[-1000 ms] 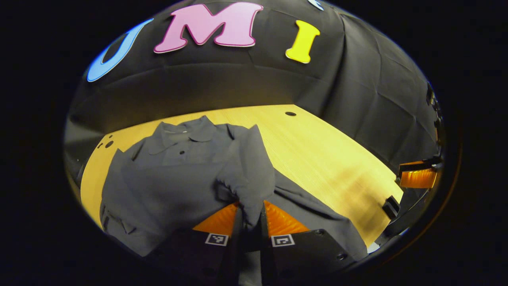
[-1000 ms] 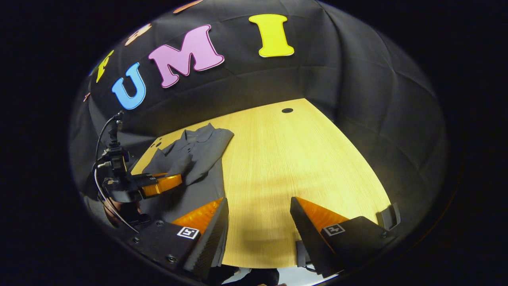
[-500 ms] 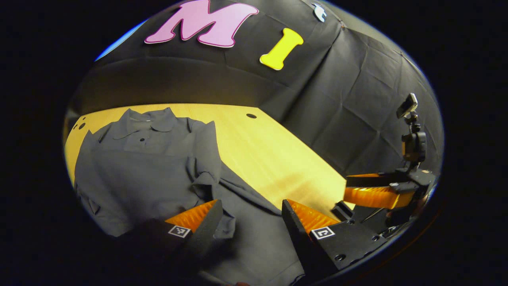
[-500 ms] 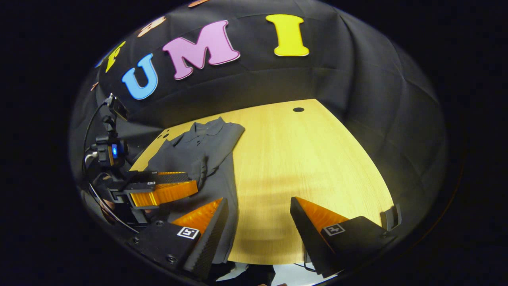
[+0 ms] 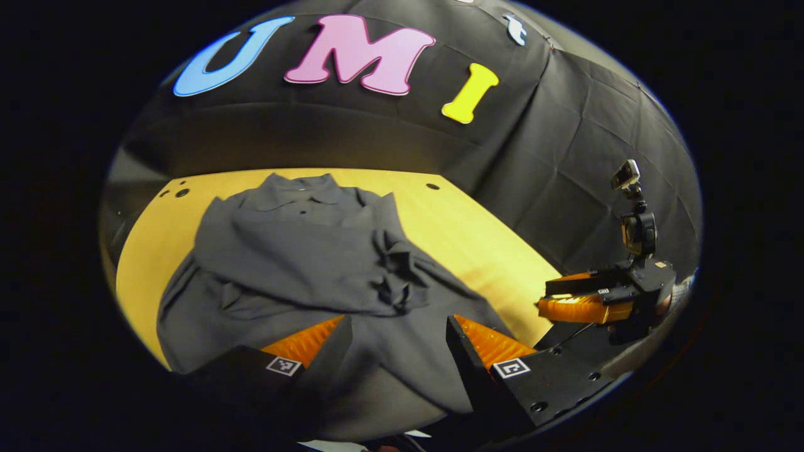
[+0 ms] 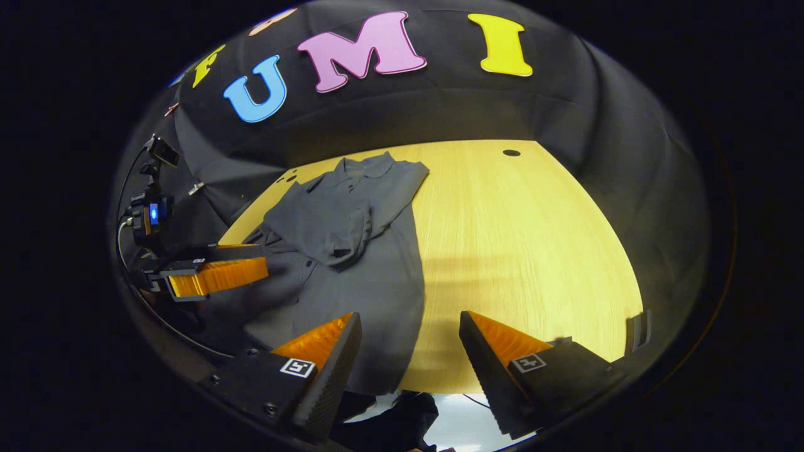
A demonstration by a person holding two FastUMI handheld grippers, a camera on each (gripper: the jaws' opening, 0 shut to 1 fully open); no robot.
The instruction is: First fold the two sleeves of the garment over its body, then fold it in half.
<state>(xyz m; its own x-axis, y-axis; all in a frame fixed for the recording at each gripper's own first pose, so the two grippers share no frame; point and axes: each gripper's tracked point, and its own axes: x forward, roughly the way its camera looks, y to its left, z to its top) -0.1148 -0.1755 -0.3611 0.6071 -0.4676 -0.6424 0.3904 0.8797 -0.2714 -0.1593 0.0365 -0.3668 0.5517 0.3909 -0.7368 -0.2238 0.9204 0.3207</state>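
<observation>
At the bottom of the left gripper view, the left gripper (image 5: 396,336) hangs with its jaws spread and nothing between them, over the near hem of the shirt (image 5: 295,270). The right gripper (image 6: 408,336), at the bottom of the right gripper view, is likewise spread and empty, above the table (image 6: 515,238) edge. Farther up, the shirt lies flat in the centre left, both sleeves folded over its body, collar farthest away.
</observation>
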